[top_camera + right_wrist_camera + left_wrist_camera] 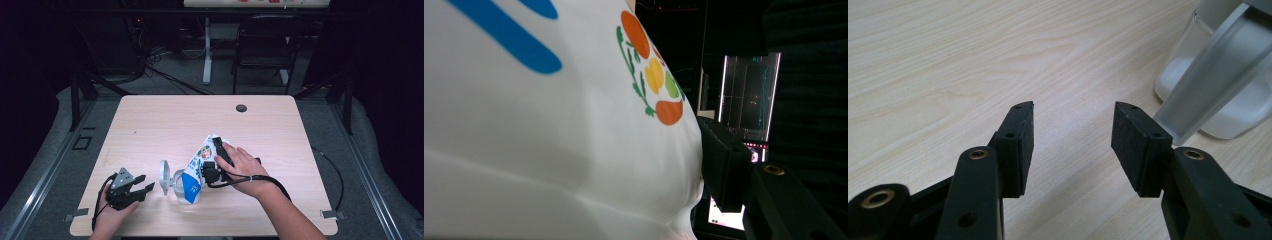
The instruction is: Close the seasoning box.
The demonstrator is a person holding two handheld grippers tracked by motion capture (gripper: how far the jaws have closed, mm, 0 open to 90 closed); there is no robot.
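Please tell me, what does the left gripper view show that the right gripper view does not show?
The left gripper view shows the left gripper with its jaws open and nothing between them, the wooden table, and a clear container holding something white. The right gripper view instead shows a white pouch printed with blue marks and coloured vegetables, pressed against a pad of the right gripper, and a dark room behind. Both look along black jaws from very close.

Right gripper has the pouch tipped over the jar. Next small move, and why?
Probably tip the pouch a little further: the right gripper clamps it, mouth down over the open jar, which already holds white powder. The left gripper rests open beside it, holding nothing.
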